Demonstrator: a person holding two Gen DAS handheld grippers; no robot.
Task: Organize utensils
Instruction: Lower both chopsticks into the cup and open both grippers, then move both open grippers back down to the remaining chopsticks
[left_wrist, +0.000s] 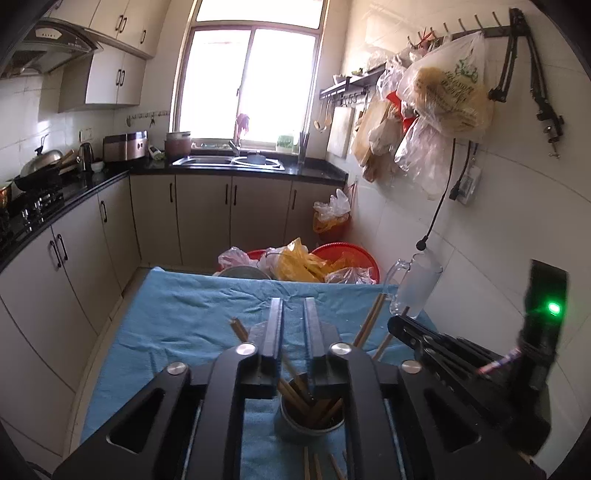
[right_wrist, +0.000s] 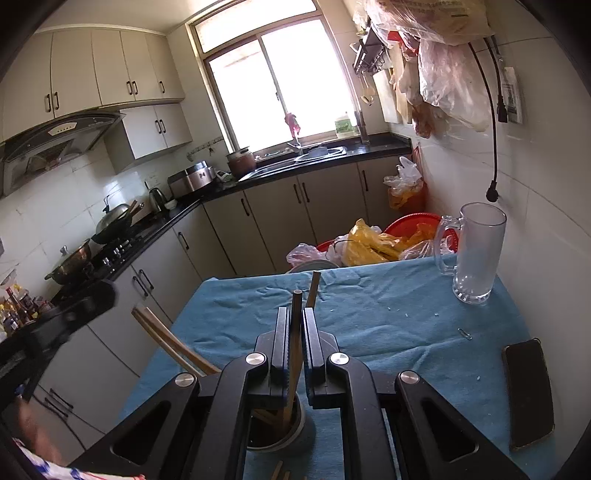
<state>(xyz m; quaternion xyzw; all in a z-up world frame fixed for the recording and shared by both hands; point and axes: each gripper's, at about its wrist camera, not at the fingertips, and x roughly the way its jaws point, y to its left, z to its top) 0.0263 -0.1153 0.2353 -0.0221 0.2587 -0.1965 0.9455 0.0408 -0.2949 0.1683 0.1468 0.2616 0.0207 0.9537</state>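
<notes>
Chopsticks gathered in a cup on a blue-clothed table in a narrow kitchen.

A blue cloth (right_wrist: 388, 332) is spread over the table, wrinkled toward its far edge. At lower centre of both views a round holder cup (left_wrist: 308, 424) is seen, filled with wooden chopsticks (left_wrist: 295, 398). The left gripper (left_wrist: 293, 332) is held above it, parted, with nothing between its fingers. The right gripper (right_wrist: 295, 339) is clenched on a dark chopstick (right_wrist: 296, 321), whose lower end reaches into the cup. Loose chopsticks (left_wrist: 317, 465) are laid on the cloth at the bottom edge. A glass mug (right_wrist: 476, 254) and a phone (right_wrist: 528, 391) are placed at right. Cabinets, a sink (left_wrist: 229, 162) under a bright window (left_wrist: 251, 81), a stove (right_wrist: 110, 251) at left and hung bags (left_wrist: 443, 99) at upper right are shown.
</notes>
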